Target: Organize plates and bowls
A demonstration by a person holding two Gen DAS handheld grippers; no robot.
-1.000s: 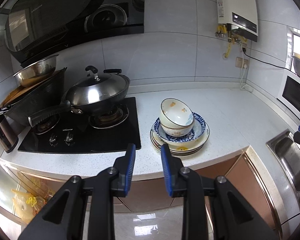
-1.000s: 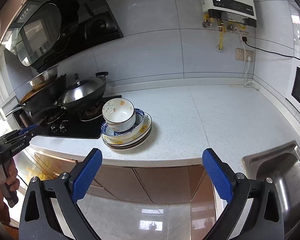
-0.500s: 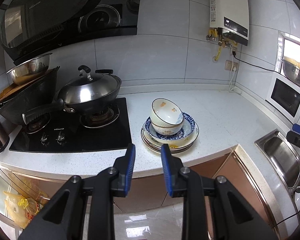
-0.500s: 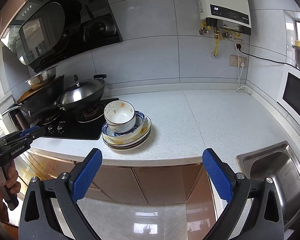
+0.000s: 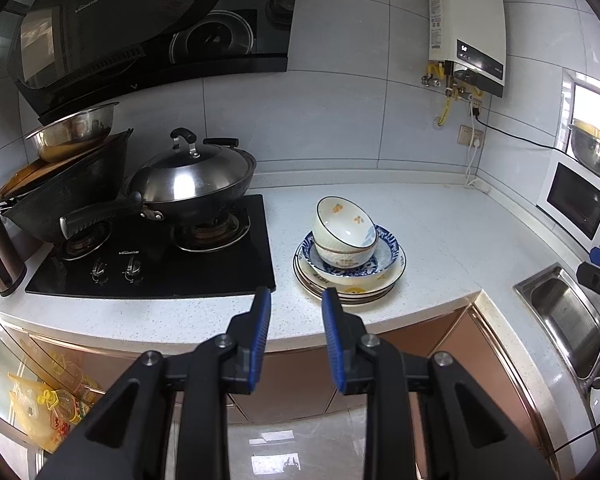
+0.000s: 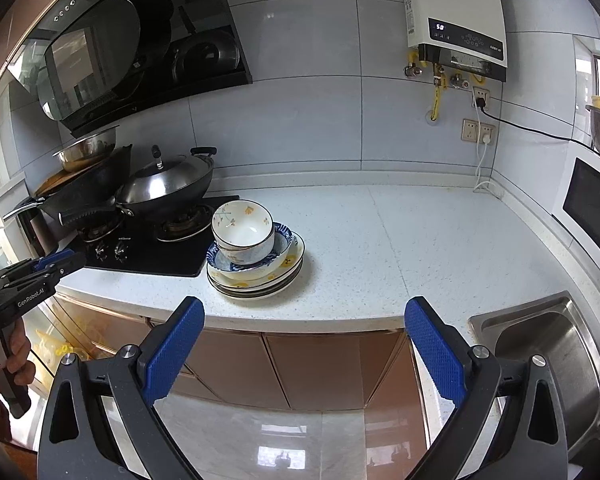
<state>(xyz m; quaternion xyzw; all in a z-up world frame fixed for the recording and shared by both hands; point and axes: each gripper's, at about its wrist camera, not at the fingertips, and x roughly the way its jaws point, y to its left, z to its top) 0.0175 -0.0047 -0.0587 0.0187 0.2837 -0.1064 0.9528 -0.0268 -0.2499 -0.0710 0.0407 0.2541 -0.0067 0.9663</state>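
Observation:
A stack of dishes stands on the white counter beside the stove. A white bowl with orange flowers (image 5: 345, 224) (image 6: 243, 229) sits tilted on another bowl, inside a blue-patterned bowl (image 5: 384, 256) (image 6: 284, 236), on several plates (image 5: 356, 290) (image 6: 260, 280). My left gripper (image 5: 295, 300) hovers in front of the counter edge, jaws narrowly apart and empty; it also shows in the right wrist view (image 6: 40, 268). My right gripper (image 6: 304, 320) is wide open and empty, short of the counter edge, right of the stack.
A black gas stove (image 5: 152, 256) holds a lidded wok (image 5: 192, 184) and a second pan with a steel bowl (image 5: 72, 136). A steel sink (image 6: 552, 348) is at right, a microwave (image 5: 580, 200) beyond. A water heater (image 6: 456, 20) hangs on the tiled wall. Brown cabinets lie below.
Both grippers have pulled back and risen slightly; the stack sits a little farther off in both views. Neither gripper's opening has changed.

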